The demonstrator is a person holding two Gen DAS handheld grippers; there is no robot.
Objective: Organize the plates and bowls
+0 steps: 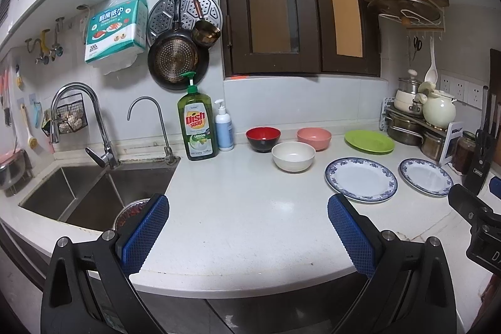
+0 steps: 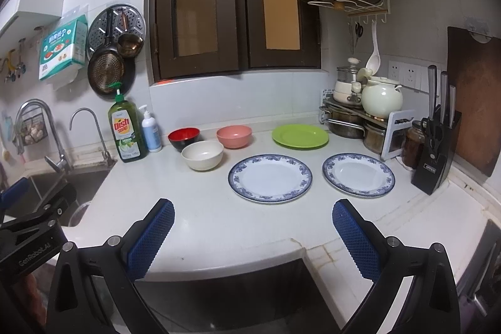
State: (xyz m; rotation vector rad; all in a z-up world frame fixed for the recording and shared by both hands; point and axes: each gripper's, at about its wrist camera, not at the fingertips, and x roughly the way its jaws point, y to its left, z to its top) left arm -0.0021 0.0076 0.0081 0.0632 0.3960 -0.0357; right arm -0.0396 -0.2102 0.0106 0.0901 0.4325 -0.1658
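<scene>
White countertop (image 2: 219, 208) with three bowls (image 2: 202, 155), three plates (image 2: 270, 178); both grippers (image 1: 247, 224) (image 2: 253, 227) released, empty.

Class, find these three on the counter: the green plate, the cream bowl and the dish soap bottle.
green plate (image 2: 300, 136), right wrist view, centre of its flat well.
cream bowl (image 2: 202, 155), right wrist view, inside bottom.
dish soap bottle (image 1: 197, 127), left wrist view, front label.
</scene>
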